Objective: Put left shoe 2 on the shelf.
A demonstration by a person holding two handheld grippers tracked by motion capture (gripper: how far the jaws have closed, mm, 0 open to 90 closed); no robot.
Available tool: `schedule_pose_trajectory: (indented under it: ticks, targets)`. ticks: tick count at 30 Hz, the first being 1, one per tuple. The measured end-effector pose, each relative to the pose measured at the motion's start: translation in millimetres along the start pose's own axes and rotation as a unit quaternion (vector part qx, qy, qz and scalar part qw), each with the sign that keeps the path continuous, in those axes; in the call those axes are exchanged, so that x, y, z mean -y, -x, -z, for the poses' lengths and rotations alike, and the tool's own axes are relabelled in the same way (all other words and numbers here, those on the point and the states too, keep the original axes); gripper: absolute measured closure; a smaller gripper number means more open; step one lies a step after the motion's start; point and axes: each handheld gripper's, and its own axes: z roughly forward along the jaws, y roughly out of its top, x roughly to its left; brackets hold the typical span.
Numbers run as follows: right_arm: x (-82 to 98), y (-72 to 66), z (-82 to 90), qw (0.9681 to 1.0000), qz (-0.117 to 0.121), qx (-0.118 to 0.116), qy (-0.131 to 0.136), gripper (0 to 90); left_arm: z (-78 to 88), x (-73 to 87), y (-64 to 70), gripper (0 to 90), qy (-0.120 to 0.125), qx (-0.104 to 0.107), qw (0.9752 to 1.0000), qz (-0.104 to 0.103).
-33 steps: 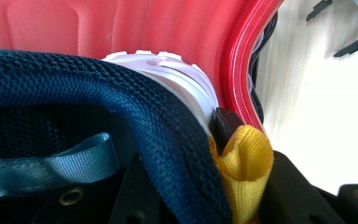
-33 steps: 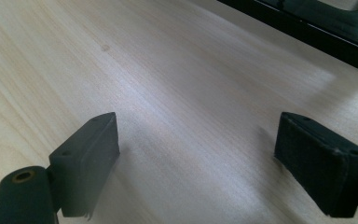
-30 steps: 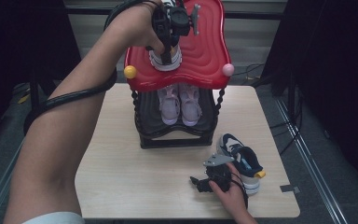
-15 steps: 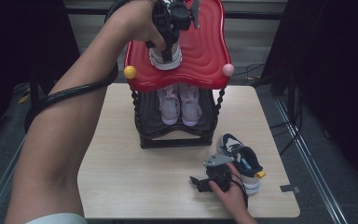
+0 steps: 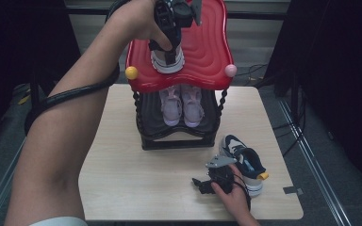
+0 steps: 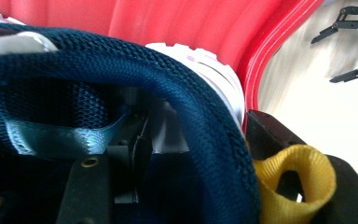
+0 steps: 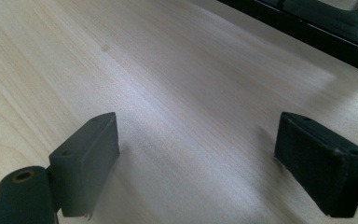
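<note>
On the surface point(image 5: 136, 188) in front of the shoe rack point(image 5: 178, 136), the right tongs point(image 7: 200, 163) rest with jaws spread wide over bare wood, grasping nothing, just beside the navy sneaker point(image 5: 245, 162) with its yellow heel loop. Up on the rack's red top shelf point(image 5: 207, 52), the matching sneaker point(image 5: 167, 60) now stands on its sole; the left tongs point(image 5: 168, 35) have just been opening, one jaw inside the collar, pads apparently no longer pressing, so I judge this shoe placed. The left gripper view adds the navy mesh collar point(image 6: 121, 70) and yellow loop point(image 6: 293, 179), which the hand hides from above.
</note>
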Motion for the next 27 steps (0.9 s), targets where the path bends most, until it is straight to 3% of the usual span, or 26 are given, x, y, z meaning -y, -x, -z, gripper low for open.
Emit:
schedule_pose_trajectory:
  ticks: [13,20,27]
  targets:
    - [0.0,0.0,0.0,1.0000,0.000,0.000,0.000,13.2,7.1,2.0,2.2,33.7,-0.006,-0.005,0.9997,0.023]
    - [0.0,0.3,-0.2,1.0000,0.002,0.000,0.001,13.2,9.9,2.3,3.5,32.3,-0.018,0.014,0.9991,0.036]
    - [0.0,0.3,-0.2,1.0000,0.002,0.000,0.001,13.2,12.3,3.1,5.8,29.0,-0.020,0.016,0.9991,0.035]
